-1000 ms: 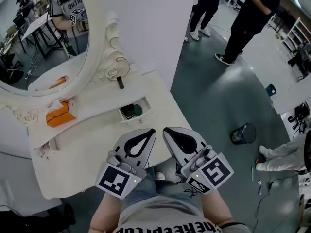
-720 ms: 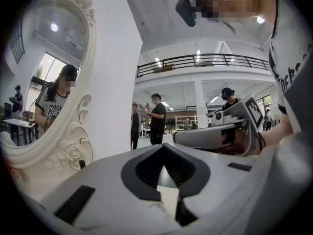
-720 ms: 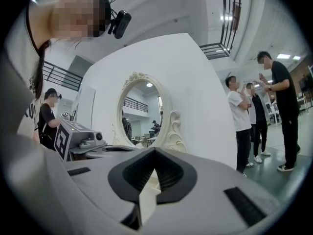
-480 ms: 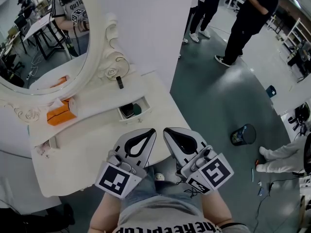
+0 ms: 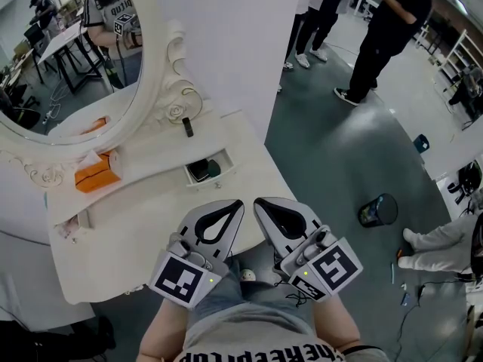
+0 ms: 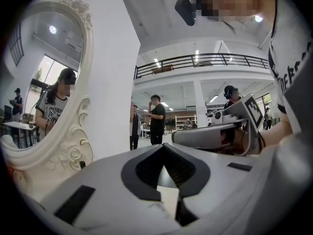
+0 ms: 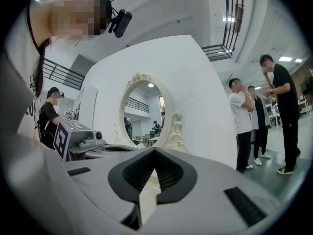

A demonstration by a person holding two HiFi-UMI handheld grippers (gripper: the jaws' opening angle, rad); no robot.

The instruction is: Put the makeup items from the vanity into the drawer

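The white vanity (image 5: 143, 225) has an oval mirror (image 5: 68, 59) and a small open drawer (image 5: 207, 170) with dark items inside. A small dark makeup tube (image 5: 187, 127) stands on the upper ledge by the mirror's carved frame and also shows as the makeup tube (image 6: 81, 164). My left gripper (image 5: 239, 202) and right gripper (image 5: 257, 200) are held side by side over the vanity's near edge, close to the body. Both are shut with nothing between the jaws. The left gripper (image 6: 164, 145) and the right gripper (image 7: 154, 150) point past the mirror.
An orange box (image 5: 96, 173) lies on the ledge at the left. Small debris (image 5: 66, 234) sits near the vanity's left edge. A white wall panel rises behind the mirror. People stand on the grey floor at the back right, and a dark bin (image 5: 377, 208) stands at the right.
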